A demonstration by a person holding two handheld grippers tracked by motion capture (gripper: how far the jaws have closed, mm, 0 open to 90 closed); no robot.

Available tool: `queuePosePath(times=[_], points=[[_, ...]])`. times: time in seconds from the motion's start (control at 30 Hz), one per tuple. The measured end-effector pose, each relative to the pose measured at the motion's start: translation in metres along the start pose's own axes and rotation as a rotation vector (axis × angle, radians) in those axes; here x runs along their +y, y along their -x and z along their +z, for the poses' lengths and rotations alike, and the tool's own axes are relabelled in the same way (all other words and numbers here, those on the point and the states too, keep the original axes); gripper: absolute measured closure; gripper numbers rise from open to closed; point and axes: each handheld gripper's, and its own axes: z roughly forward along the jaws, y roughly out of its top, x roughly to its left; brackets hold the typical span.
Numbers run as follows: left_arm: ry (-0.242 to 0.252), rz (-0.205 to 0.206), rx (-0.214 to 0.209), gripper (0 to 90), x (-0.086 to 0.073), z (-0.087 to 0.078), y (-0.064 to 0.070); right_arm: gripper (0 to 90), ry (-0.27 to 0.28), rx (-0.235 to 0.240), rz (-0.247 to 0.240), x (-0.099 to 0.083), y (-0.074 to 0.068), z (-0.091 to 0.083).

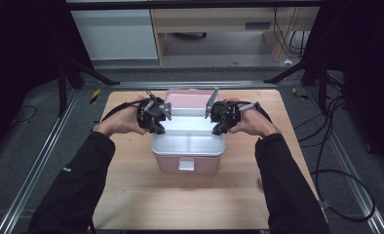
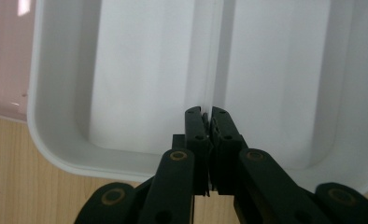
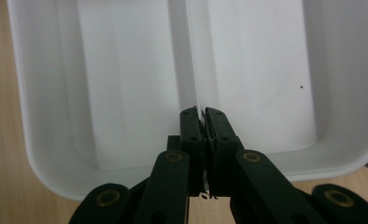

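Gripping a white tray [image 1: 187, 144] from both sides, at the middle of the table [image 1: 131, 190].

The left gripper [image 1: 157, 127] and right gripper [image 1: 216, 128] each have their jaws pressed together on the tray's thin middle divider [image 2: 209, 70], seen close in both gripper views [image 3: 191, 70]. The tray sits in the top of a pink box [image 1: 187, 165] with a white latch [image 1: 186, 164]; the box's open lid [image 1: 189, 99] rises behind, just beyond the grippers. Bare wood lies on either side. Cables [image 1: 336, 146] trail on the floor, well apart at the right.
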Motion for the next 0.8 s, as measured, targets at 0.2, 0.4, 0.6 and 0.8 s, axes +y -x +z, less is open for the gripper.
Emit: queuePosePath(times=[0.2,0.4,0.6,0.8], points=[[0.018,0.027,0.014,88.0,0.006,-0.025,0.017,87.1,0.034,-0.023,-0.018,-0.001,-0.019,-0.026],[0.011,0.06,0.009,89.0,0.014,-0.042,0.046,87.0,0.028,-0.013,-0.016,-0.003,-0.045,-0.043],[-0.023,0.076,-0.002,89.2,0.017,-0.049,0.078,87.9,0.02,0.004,-0.04,-0.003,-0.073,-0.044],[-0.018,0.082,-0.035,89.0,0.011,-0.046,0.106,88.9,0.031,0.022,-0.058,-0.008,-0.106,-0.042]])
